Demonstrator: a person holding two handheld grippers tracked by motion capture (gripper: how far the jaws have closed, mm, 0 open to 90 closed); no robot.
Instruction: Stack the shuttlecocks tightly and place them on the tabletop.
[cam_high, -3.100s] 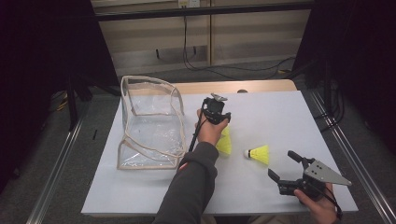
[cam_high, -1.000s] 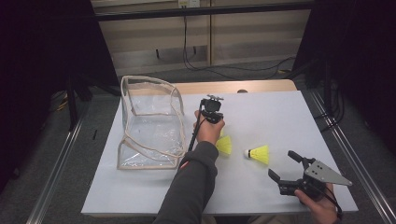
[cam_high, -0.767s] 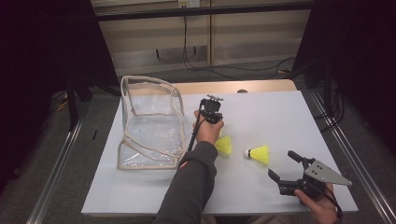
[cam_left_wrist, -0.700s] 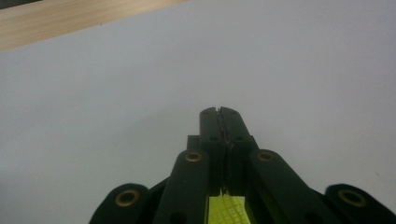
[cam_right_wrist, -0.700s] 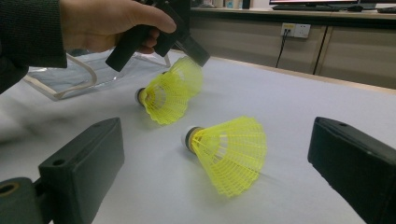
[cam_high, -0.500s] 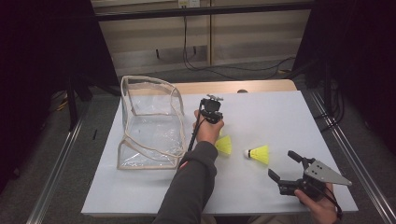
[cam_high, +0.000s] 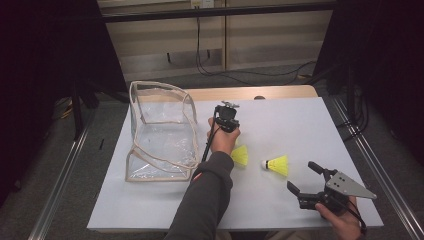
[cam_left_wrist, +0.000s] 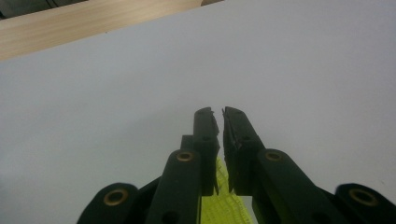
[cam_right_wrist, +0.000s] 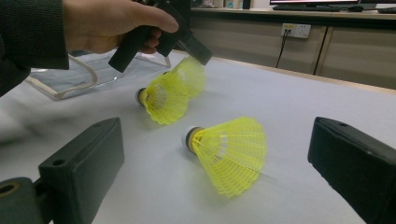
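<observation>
Left forearm in dark sleeve up from bottom centre of high view, hand (cam_high: 223, 141) wrapped round left gripper (cam_high: 226, 114) at mid frame, pointing away and down. In left gripper view jaws nearly together, thin gap, something yellow pinched low between them. Right hand (cam_high: 342, 225) at lower right corner of high view, holding right gripper (cam_high: 304, 177), jaws spread wide, aimed up-left.
</observation>
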